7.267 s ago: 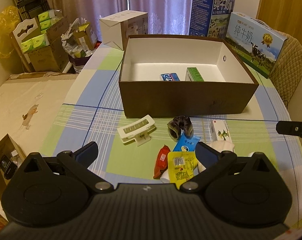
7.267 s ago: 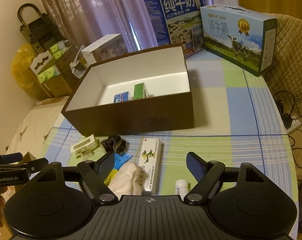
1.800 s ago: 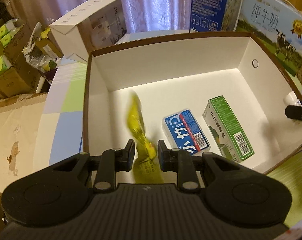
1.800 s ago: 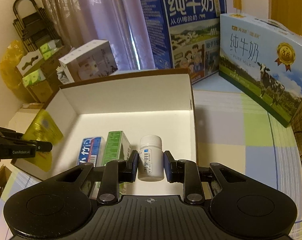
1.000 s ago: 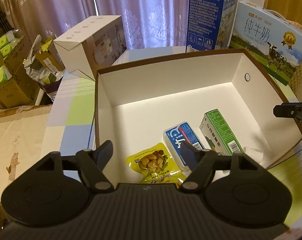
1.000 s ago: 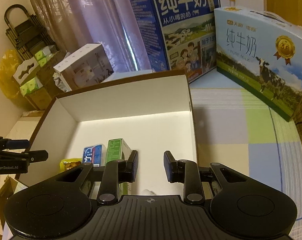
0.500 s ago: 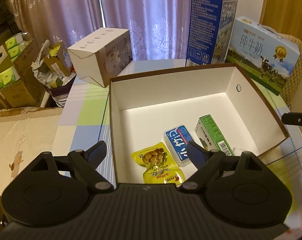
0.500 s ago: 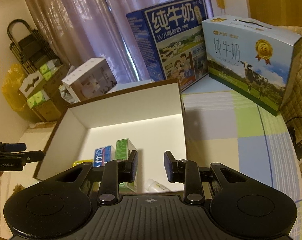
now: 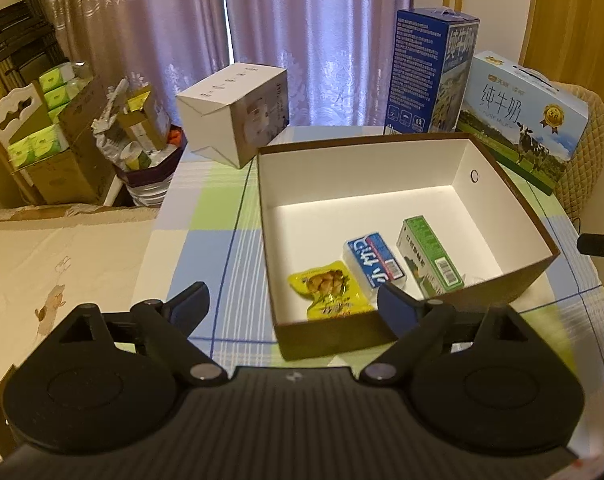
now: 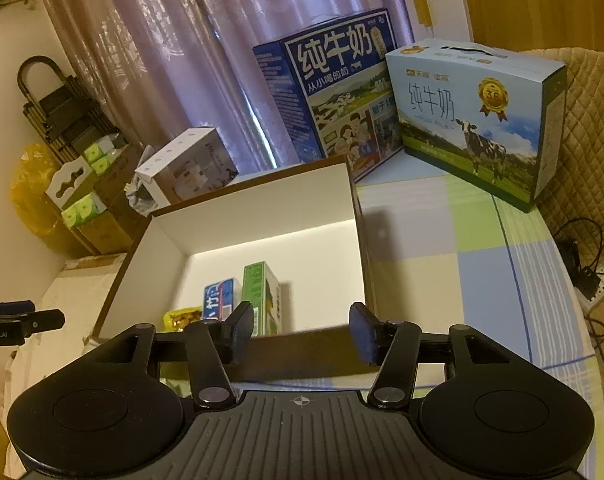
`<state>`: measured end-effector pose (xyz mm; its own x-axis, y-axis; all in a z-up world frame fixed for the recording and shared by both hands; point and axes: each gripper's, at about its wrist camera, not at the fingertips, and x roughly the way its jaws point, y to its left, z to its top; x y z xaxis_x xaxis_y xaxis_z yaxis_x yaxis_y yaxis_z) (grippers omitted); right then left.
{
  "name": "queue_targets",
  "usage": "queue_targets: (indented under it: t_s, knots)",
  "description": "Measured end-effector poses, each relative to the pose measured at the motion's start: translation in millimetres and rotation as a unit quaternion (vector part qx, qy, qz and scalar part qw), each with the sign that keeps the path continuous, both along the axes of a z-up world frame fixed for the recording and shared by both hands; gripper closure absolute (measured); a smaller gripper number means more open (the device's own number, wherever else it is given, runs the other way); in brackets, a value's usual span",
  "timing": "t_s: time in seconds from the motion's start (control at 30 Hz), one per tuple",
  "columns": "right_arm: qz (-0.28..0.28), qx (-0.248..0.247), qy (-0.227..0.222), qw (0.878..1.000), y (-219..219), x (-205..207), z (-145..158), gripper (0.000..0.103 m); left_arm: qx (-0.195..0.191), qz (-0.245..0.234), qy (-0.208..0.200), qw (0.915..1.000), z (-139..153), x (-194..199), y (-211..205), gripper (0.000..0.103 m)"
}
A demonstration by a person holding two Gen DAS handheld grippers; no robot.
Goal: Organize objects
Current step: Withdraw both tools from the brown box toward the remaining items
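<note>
Pulled back from the brown box (image 9: 401, 336), left gripper (image 9: 293, 304) empty with fingers spread wide; right gripper (image 10: 300, 334) also withdrawn, now parted and empty. Just ahead of both, inside the box: yellow snack packet (image 9: 329, 289), blue pack (image 9: 373, 259), green carton (image 9: 429, 255) side by side. Farther beyond, milk cartons (image 10: 471, 120)
</note>
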<state>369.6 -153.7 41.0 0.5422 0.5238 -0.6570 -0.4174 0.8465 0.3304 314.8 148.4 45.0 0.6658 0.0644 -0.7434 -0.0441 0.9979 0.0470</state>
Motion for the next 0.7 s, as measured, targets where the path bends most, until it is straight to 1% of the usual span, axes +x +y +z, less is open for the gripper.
queue_targets:
  t_s: [0.3, 0.7]
  knots:
    - [0.013, -0.003, 0.004, 1.0, -0.5, -31.3, 2.2, 0.05, -0.018, 0.011, 0.004, 0.9998, -1.4, -35.8, -1.8, 0.014]
    - [0.025, -0.017, 0.032, 0.999, -0.6, -76.4, -11.1, 0.05, -0.023, 0.006, 0.033, 0.9992, -19.9, -76.4, -15.1, 0.014]
